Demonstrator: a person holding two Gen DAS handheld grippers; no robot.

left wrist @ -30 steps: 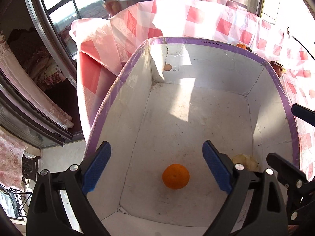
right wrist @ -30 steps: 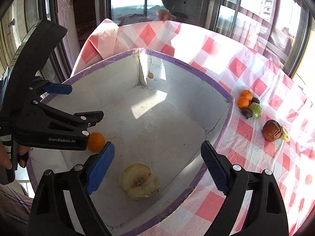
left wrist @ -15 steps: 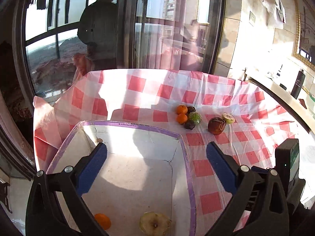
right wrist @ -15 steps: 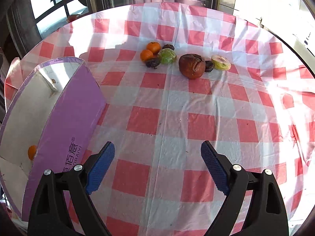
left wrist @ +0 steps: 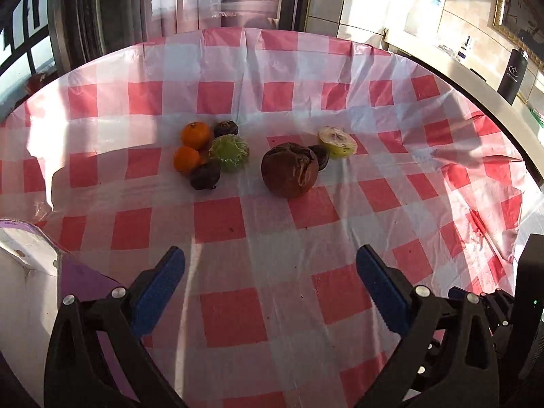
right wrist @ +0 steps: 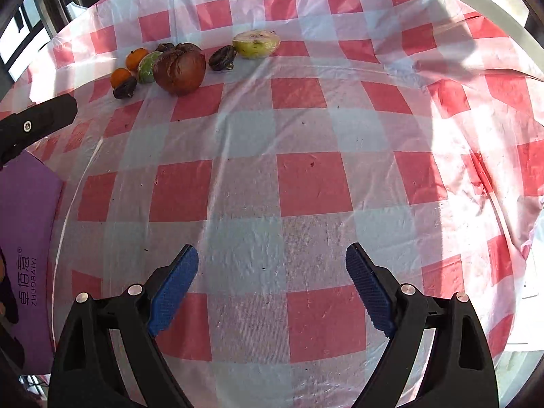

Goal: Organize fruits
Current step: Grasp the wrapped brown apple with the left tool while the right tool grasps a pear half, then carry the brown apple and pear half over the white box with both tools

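Fruits lie in a cluster on the red-checked tablecloth [left wrist: 258, 258], far ahead of both grippers. Two oranges [left wrist: 195, 135] [left wrist: 186, 159] sit beside a green fruit [left wrist: 230, 153] and two dark shrivelled fruits [left wrist: 205, 178]. A big brown wrinkled fruit [left wrist: 289, 169] lies right of them, with a cut half fruit [left wrist: 337, 142] behind it. In the right wrist view the brown fruit [right wrist: 179, 68] and the cut half [right wrist: 256, 44] show at the upper left. My left gripper [left wrist: 270, 285] is open and empty. My right gripper [right wrist: 272, 282] is open and empty.
The purple-edged white box [left wrist: 27, 265] stands at the left, only its corner showing; its purple side [right wrist: 23, 238] fills the left edge of the right wrist view. The left gripper's finger [right wrist: 37, 122] pokes in above it. A dark bottle [left wrist: 513, 74] stands on a counter at the back right.
Both grippers have swung right, away from the box with the orange and the cut fruit in it, and now face the fruit cluster on the cloth. Both stayed open.
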